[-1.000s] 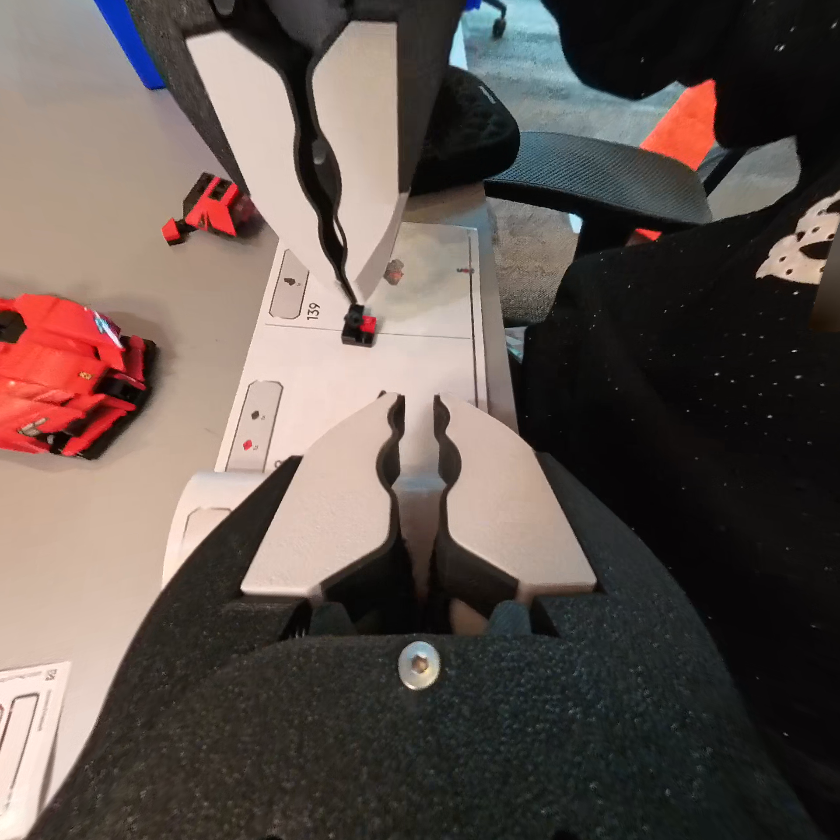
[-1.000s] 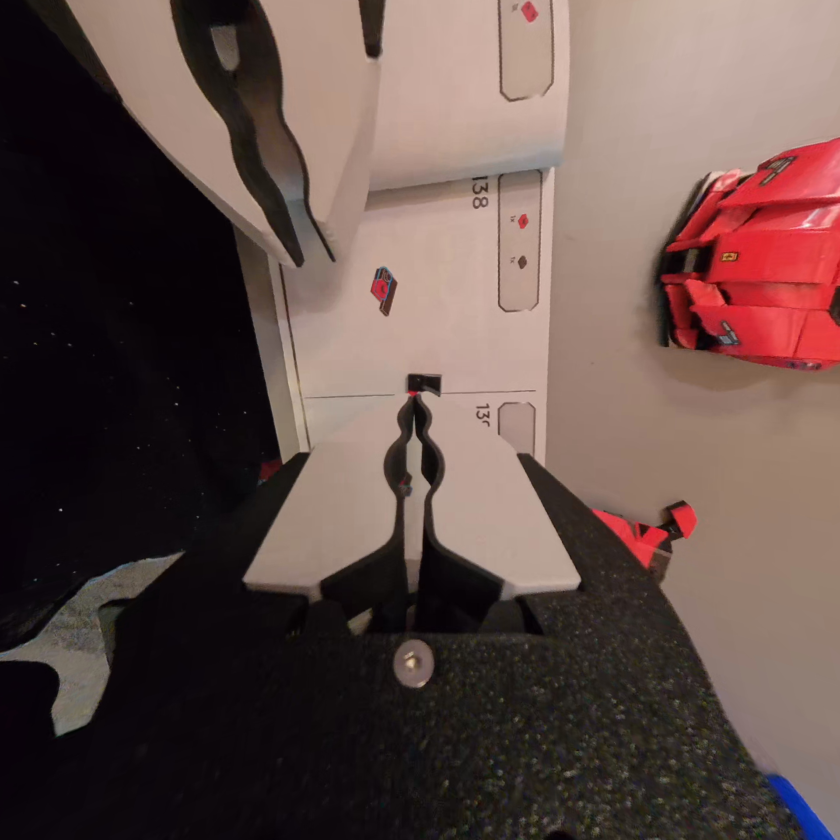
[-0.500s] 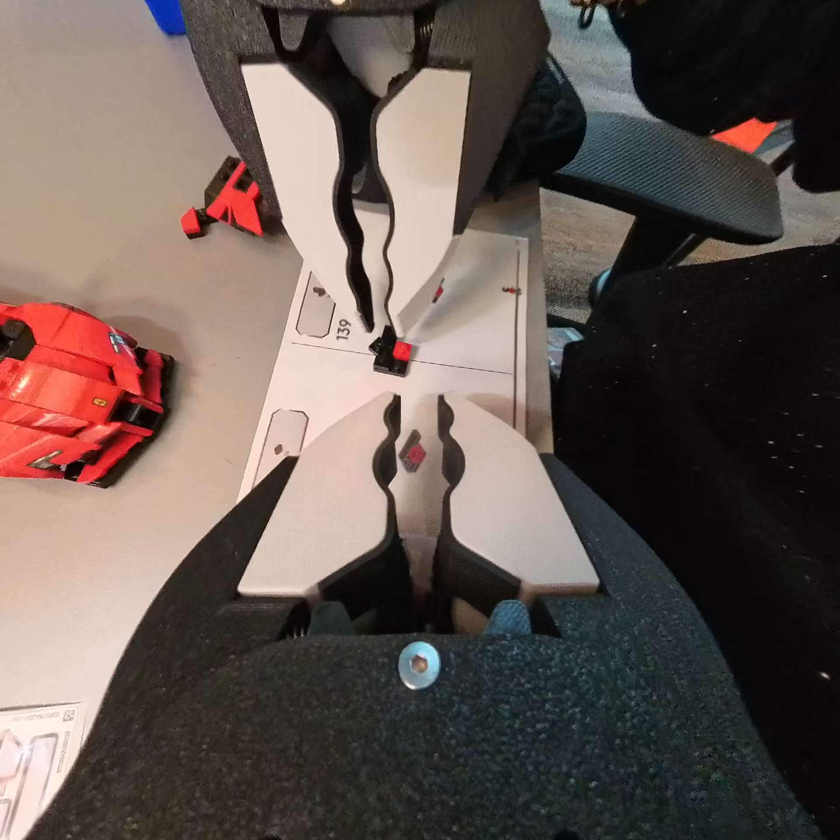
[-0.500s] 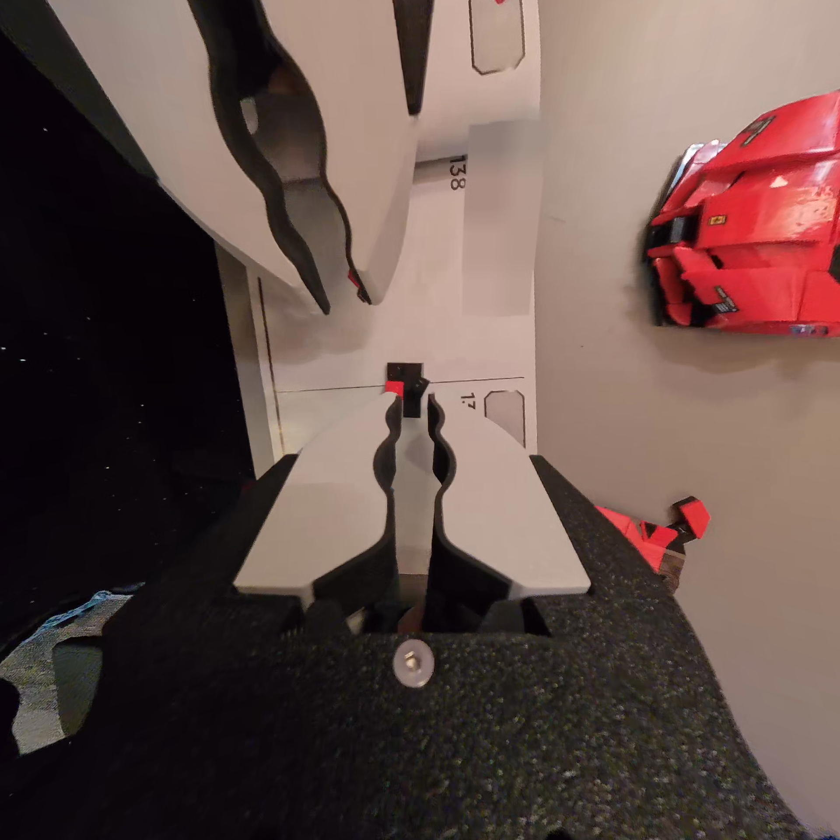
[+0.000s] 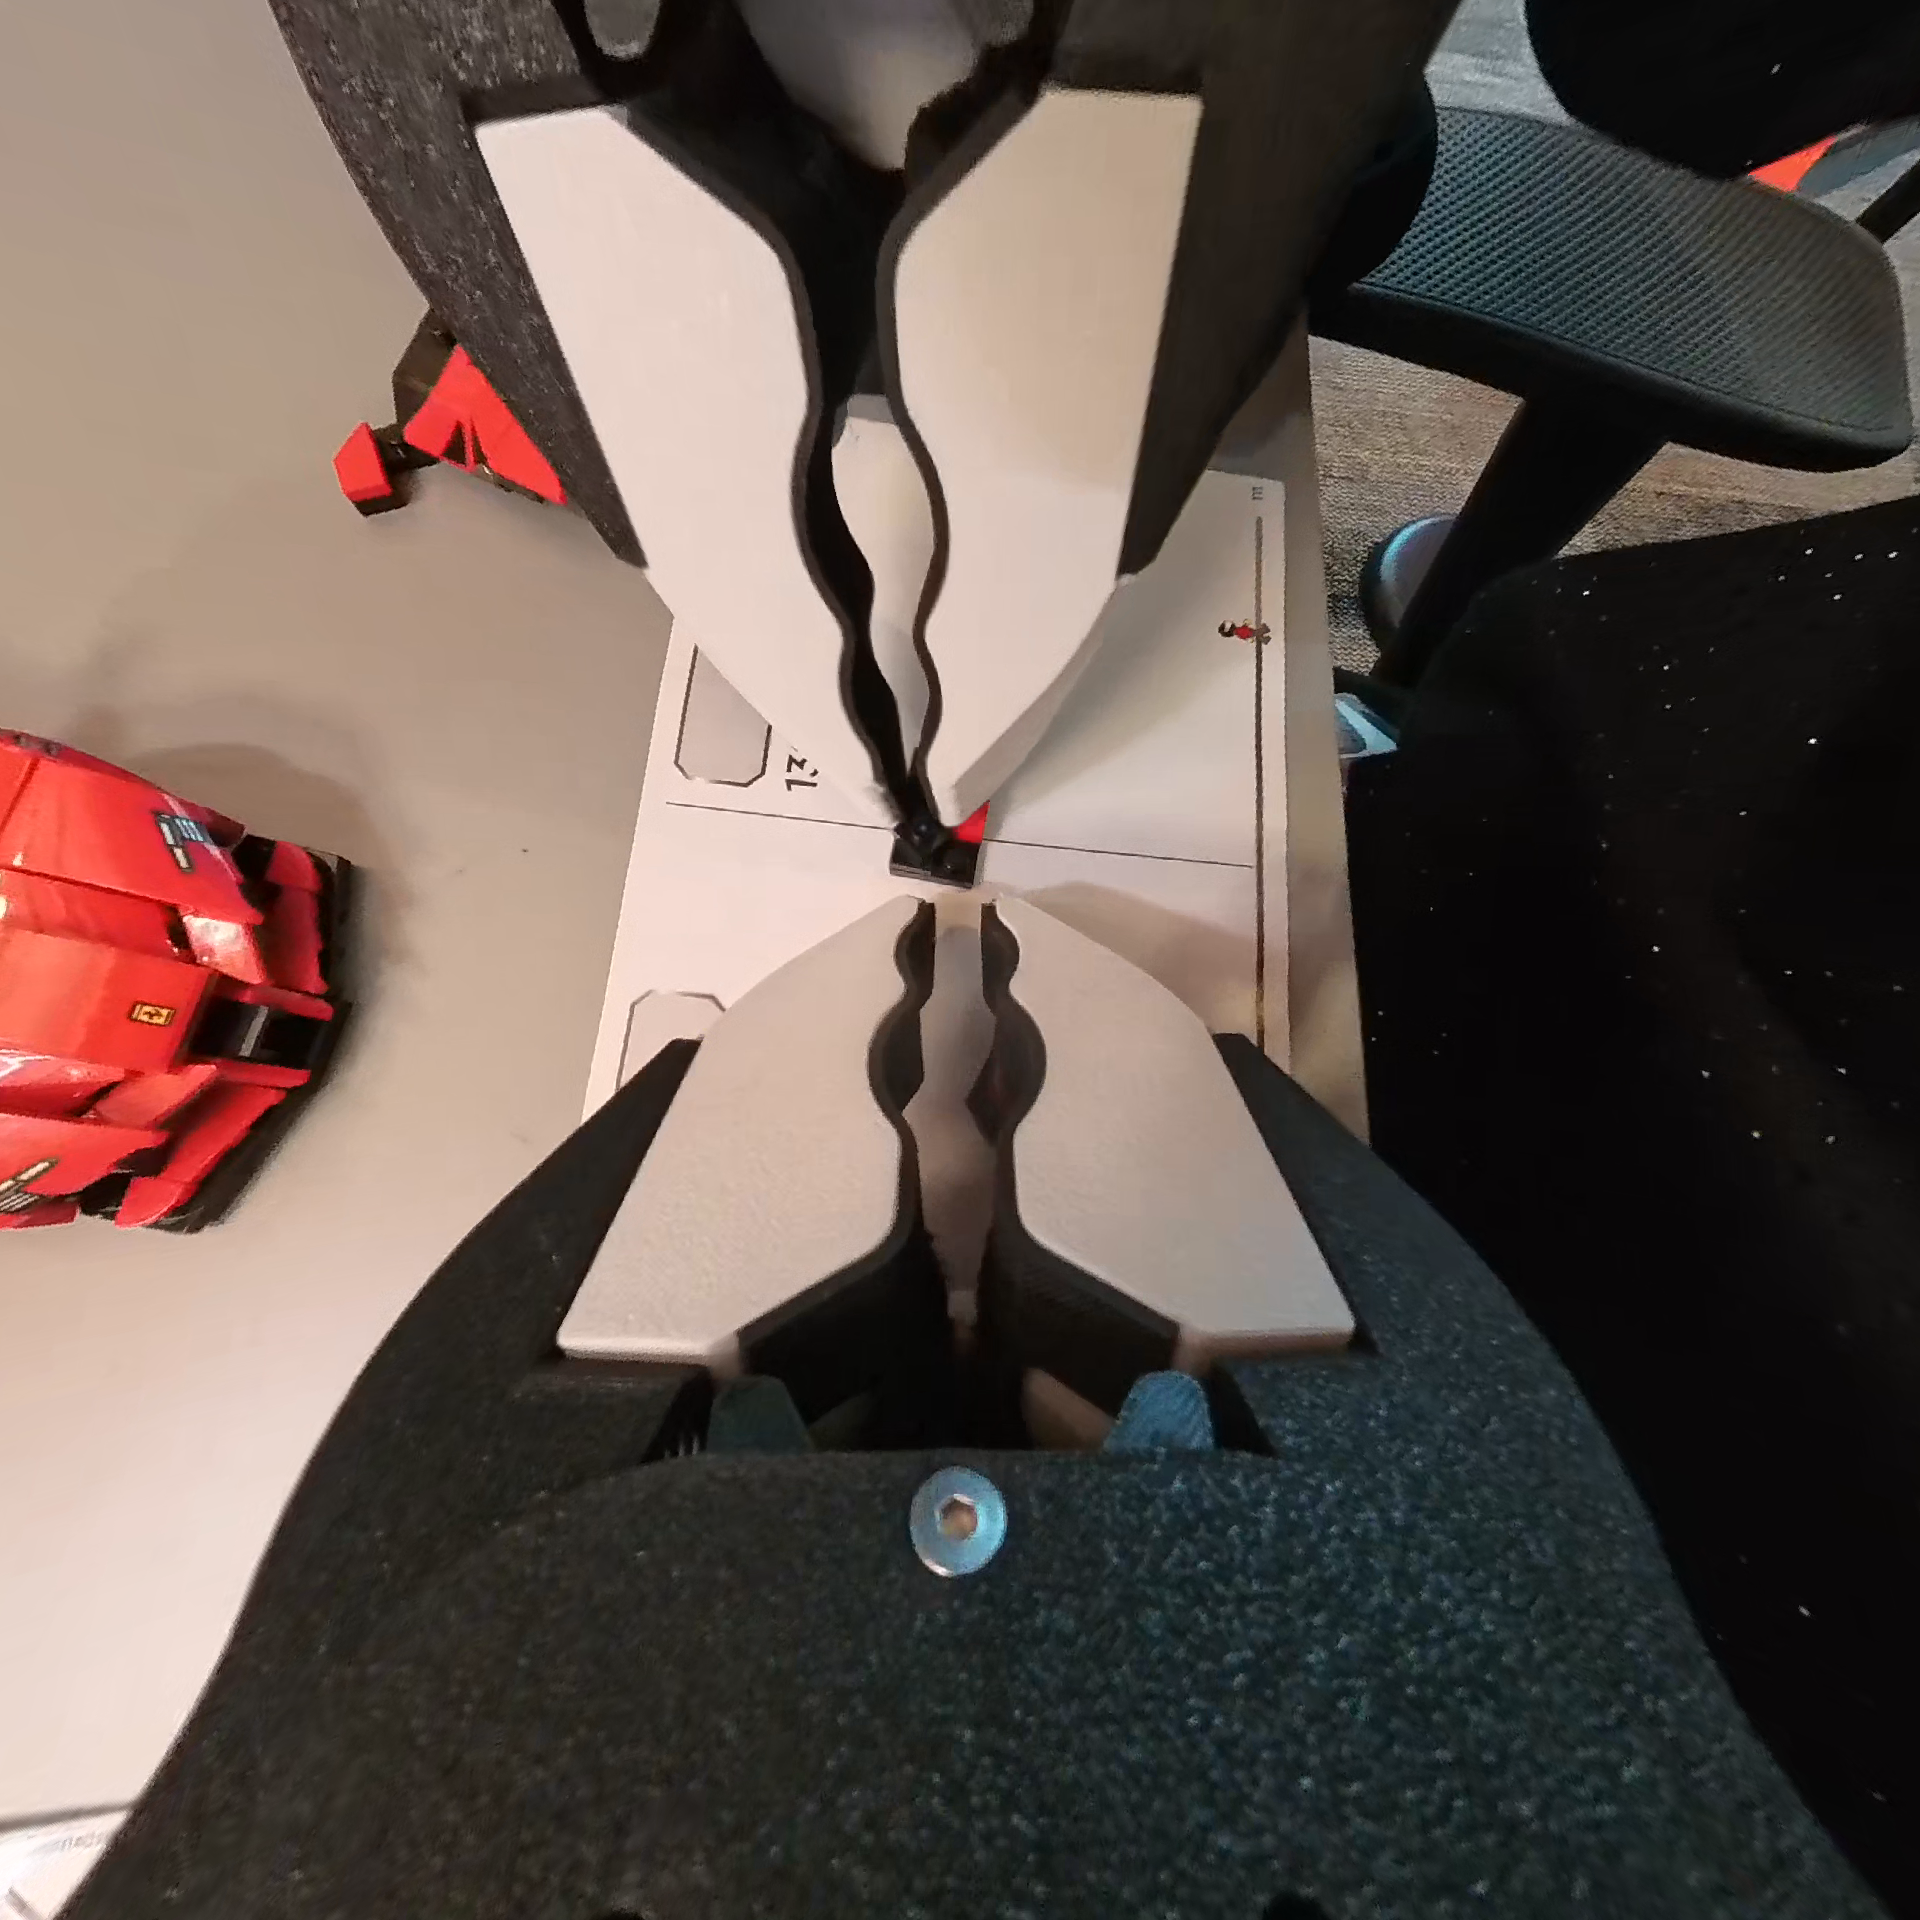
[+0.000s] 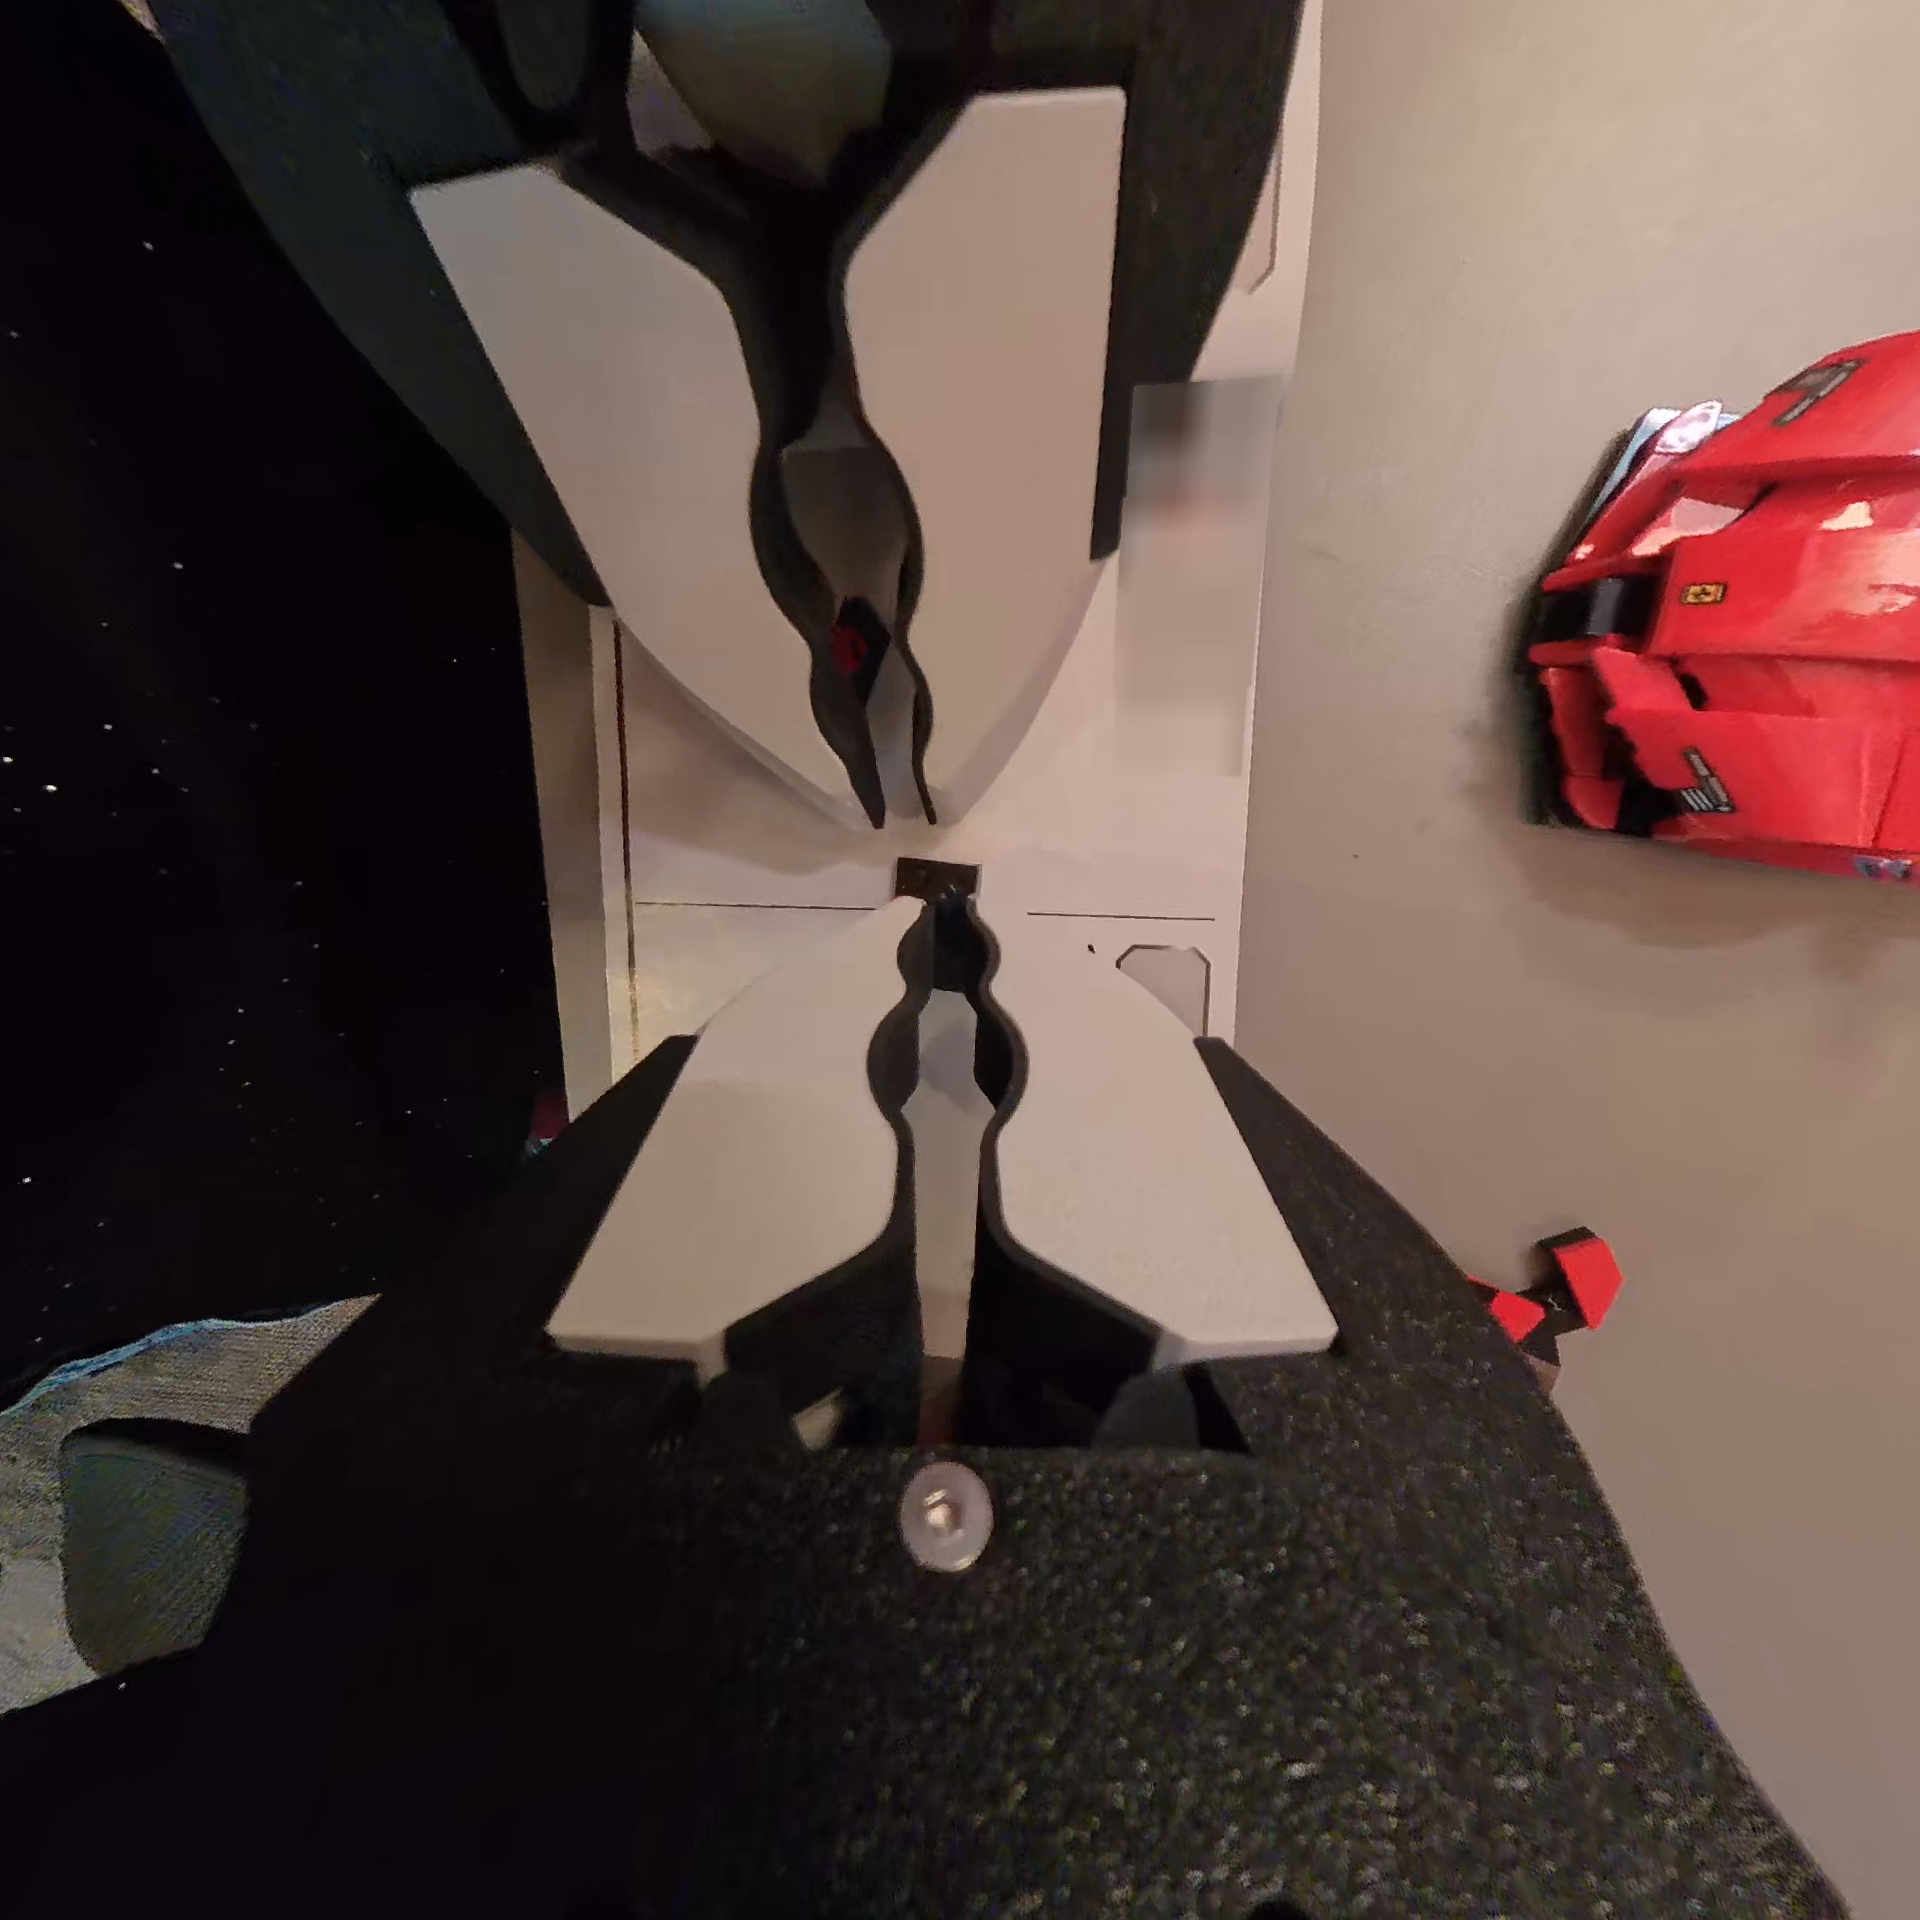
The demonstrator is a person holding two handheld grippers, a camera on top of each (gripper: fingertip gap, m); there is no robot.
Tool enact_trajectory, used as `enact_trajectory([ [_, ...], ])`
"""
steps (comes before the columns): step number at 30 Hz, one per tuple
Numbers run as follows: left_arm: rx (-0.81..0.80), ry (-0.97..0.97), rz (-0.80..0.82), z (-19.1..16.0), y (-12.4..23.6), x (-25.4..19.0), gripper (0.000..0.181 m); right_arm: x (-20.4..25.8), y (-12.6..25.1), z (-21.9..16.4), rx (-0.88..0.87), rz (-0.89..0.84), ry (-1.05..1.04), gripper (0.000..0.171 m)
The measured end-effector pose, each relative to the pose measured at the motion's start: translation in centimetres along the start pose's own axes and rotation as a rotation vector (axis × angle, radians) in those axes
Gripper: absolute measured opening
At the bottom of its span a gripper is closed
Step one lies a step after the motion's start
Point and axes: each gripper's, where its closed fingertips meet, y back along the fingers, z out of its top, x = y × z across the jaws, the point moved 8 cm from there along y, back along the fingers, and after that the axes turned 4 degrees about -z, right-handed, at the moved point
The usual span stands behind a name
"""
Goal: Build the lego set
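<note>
**Red, black and grey**

The Lego car (image 5: 135,997) is bright red with black trim and small yellow badges. The small plate (image 5: 933,858) is black with a red piece on it. The tabletop (image 5: 312,623) is plain grey; the instruction booklet (image 5: 1132,821) white; the loose wing piece (image 5: 447,447) red and black.

Our two tongs meet tip to tip, each pointing at the other. Our right tongs (image 6: 943,914) have their fingers drawn almost together, the tips pinching a small black piece (image 5: 933,854). Our left tongs (image 5: 958,910) sit just short of that piece, their fingers (image 5: 790,1122) parted by a narrow gap with nothing between them. Both are angled down toward the worktop (image 5: 312,644).
</note>
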Motion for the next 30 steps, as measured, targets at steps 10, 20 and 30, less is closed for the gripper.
enact_trajectory([
  [10,0.006,-0.016,-0.003,0.0,-0.38,-0.03,0.007,0.33,-0.19,0.27,0.019,0.026,0.052,0.003],
  [20,0.015,-0.041,-0.03,0.27,-0.47,-0.19,0.004,0.23,-0.2,0.3,0.021,0.008,0.069,0.004],
  [30,0.012,-0.027,-0.037,0.24,-0.54,-0.1,0.004,0.52,-0.03,0.37,-0.022,0.006,0.045,0.0],
])
